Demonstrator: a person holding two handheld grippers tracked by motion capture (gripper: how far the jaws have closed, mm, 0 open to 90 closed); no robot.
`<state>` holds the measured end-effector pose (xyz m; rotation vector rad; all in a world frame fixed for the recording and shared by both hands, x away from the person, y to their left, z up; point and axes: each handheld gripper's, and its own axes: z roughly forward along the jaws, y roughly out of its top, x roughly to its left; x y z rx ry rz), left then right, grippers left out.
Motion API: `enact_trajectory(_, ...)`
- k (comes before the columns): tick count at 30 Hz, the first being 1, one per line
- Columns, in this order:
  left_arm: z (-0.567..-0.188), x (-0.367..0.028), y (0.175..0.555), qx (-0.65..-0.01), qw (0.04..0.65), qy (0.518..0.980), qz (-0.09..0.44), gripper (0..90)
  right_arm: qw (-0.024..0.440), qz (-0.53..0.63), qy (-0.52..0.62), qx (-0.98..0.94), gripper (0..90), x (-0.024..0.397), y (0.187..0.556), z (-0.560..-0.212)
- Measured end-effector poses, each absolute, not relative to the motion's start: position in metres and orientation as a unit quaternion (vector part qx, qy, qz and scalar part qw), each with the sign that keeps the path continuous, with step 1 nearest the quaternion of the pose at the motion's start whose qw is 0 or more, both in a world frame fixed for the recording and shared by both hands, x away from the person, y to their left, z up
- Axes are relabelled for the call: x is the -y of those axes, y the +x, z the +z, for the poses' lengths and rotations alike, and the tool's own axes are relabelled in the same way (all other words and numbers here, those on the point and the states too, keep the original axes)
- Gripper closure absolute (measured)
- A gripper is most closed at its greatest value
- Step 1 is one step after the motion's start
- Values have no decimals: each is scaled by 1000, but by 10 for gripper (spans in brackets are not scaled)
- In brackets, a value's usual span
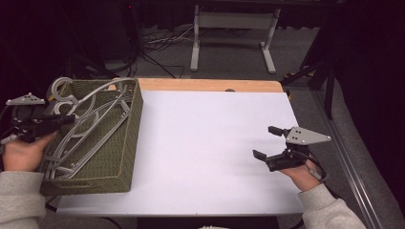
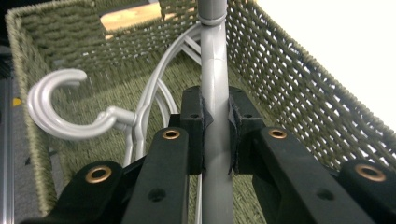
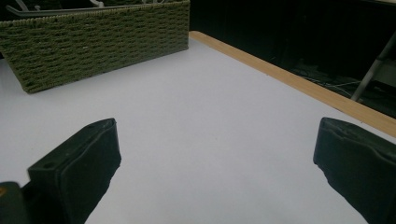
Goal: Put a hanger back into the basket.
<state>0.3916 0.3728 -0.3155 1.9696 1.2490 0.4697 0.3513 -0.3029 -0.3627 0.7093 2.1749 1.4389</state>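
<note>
A green woven basket at the table's left holds several grey plastic hangers. My left gripper reaches over the basket's left rim, shut on a grey hanger's bar; its pads press the bar from both sides. A second hanger's hook curls to the left of it. My right gripper hovers over the white table at the right, jaws wide apart, nothing between them. From the right gripper view the basket stands far off at the upper left.
The white tabletop spreads between basket and right hand, with a wooden strip along its far edge. Beyond the table stand a white frame leg and floor cables. A metal rail runs along the right.
</note>
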Motion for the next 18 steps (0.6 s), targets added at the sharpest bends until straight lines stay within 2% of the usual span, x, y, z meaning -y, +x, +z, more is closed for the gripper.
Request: enact_trajectory(18, -338, -369, 394, -503, 352, 777, 138, 785, 218, 517, 256, -787, 13, 303, 351, -363)
